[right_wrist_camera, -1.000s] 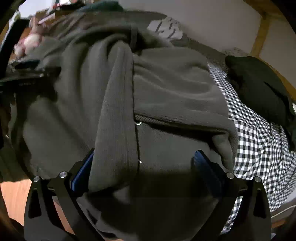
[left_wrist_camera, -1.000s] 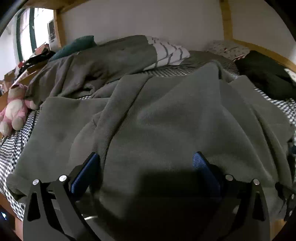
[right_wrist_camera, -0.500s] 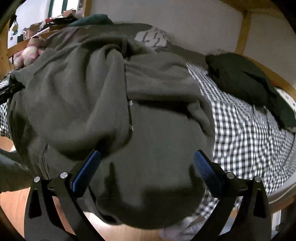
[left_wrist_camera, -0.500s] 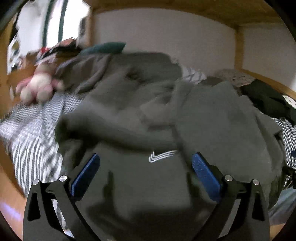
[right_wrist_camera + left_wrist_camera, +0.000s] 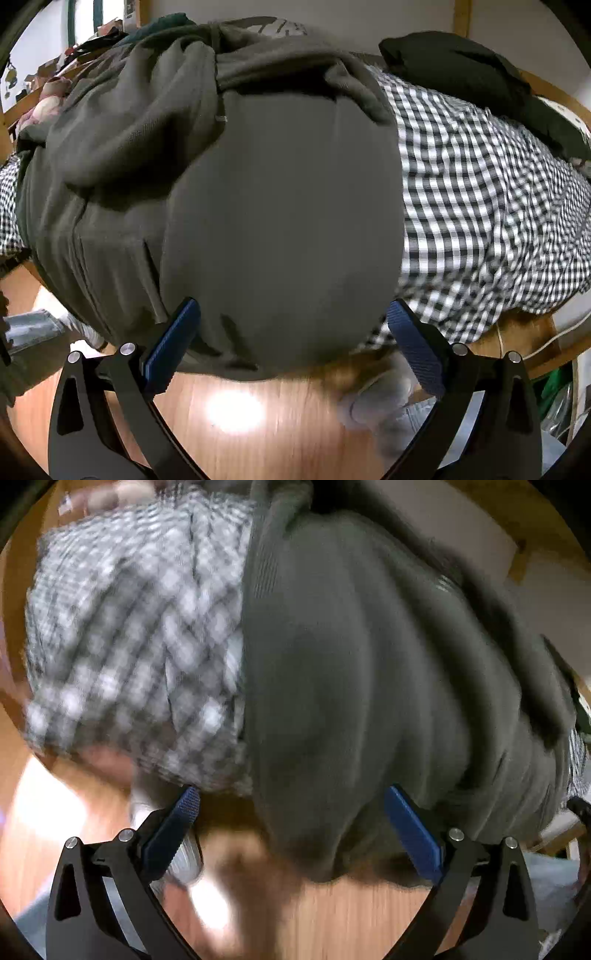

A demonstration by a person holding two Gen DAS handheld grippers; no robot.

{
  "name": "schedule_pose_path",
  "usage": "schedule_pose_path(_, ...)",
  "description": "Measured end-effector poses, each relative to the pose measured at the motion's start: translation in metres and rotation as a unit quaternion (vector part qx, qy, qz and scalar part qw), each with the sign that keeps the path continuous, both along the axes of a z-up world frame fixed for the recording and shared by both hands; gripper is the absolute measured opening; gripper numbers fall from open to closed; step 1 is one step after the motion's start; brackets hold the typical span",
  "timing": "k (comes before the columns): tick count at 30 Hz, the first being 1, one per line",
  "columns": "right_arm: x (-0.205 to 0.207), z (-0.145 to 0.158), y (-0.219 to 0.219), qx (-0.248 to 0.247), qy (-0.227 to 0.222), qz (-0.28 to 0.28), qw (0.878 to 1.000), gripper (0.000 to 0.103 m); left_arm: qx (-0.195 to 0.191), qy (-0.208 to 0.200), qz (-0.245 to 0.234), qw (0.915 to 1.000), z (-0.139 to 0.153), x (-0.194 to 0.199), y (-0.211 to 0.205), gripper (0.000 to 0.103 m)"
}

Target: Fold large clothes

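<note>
A large grey-green hoodie (image 5: 280,206) lies bunched on the checked bed sheet (image 5: 480,192) and hangs over the bed's front edge. It also fills the right half of the blurred left wrist view (image 5: 369,686). My left gripper (image 5: 291,823) is open, low at the bed's edge, with the hoodie's hanging hem between and above its blue pads (image 5: 413,834). My right gripper (image 5: 293,339) is open just below the hoodie's hanging hem, holding nothing.
The checked sheet (image 5: 129,646) drapes over the bed's edge at left. A black garment (image 5: 461,74) lies at the back right of the bed. A pink plush toy (image 5: 48,103) sits at the far left. Wooden floor (image 5: 236,417) lies below.
Both grippers have dropped back and down from over the hoodie to the bed's front edge; the floor now shows beneath. The left view swung sharply and is blurred.
</note>
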State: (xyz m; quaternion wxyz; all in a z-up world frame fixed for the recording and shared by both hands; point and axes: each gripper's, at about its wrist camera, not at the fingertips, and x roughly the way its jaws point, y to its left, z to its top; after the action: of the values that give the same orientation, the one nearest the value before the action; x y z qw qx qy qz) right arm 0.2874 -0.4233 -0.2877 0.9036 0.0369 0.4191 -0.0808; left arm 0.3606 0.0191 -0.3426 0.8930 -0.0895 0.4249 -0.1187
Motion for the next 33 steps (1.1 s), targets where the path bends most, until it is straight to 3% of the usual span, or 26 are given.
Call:
schedule_pose_path(2, -0.009, -0.009, -0.003, 0.003, 0.003, -0.002, 1.000, 0.100, -0.021, 0.029, -0.017, 0.9992, -0.025, 0.003, 0.001, 0.098)
schedule_pose_path(8, -0.035, -0.042, -0.014, 0.038, 0.025, -0.026, 0.999, 0.100, -0.074, 0.001, -0.042, 0.9964, -0.075, 0.010, -0.001, 0.098)
schedule_pose_path(11, -0.040, -0.055, -0.014, 0.026, 0.037, -0.018, 0.999, 0.100, -0.079, 0.029, -0.070, 0.9940, -0.104, 0.018, -0.009, 0.098)
schedule_pose_path(14, -0.042, -0.068, -0.015, 0.023, 0.043, -0.008, 0.999, 0.099, -0.077, 0.022, -0.096, 0.9922, -0.109, 0.025, -0.021, 0.098)
schedule_pose_path(20, -0.035, -0.073, -0.031, 0.039, 0.019, -0.025, 0.999, 0.099, -0.130, -0.026, -0.112, 0.9848, -0.091, 0.027, -0.029, 0.097)
schedule_pose_path(24, -0.033, -0.077, -0.044, 0.044, 0.008, -0.039, 0.998, 0.099, -0.136, -0.019, -0.118, 0.9834, -0.088, 0.025, -0.031, 0.095)
schedule_pose_path(27, -0.035, -0.073, -0.050, 0.046, -0.006, -0.045, 0.998, 0.099, -0.169, 0.023, -0.129, 0.9769, -0.084, 0.044, -0.026, 0.067)
schedule_pose_path(28, -0.036, -0.072, -0.054, 0.049, -0.011, -0.049, 0.998, 0.099, -0.179, 0.034, -0.130, 0.9747, -0.082, 0.045, -0.025, 0.049)
schedule_pose_path(30, -0.038, -0.068, -0.062, 0.063, -0.025, -0.057, 0.996, 0.099, -0.157, 0.057, -0.115, 0.9792, -0.075, 0.043, -0.028, 0.035)
schedule_pose_path(31, -0.039, -0.067, -0.067, 0.073, -0.034, -0.062, 0.995, 0.099, -0.155, 0.058, -0.113, 0.9796, -0.071, 0.041, -0.029, 0.017)
schedule_pose_path(33, -0.040, -0.064, -0.077, 0.093, -0.050, -0.068, 0.992, 0.099, -0.151, 0.058, -0.120, 0.9795, -0.063, 0.036, -0.034, 0.011)
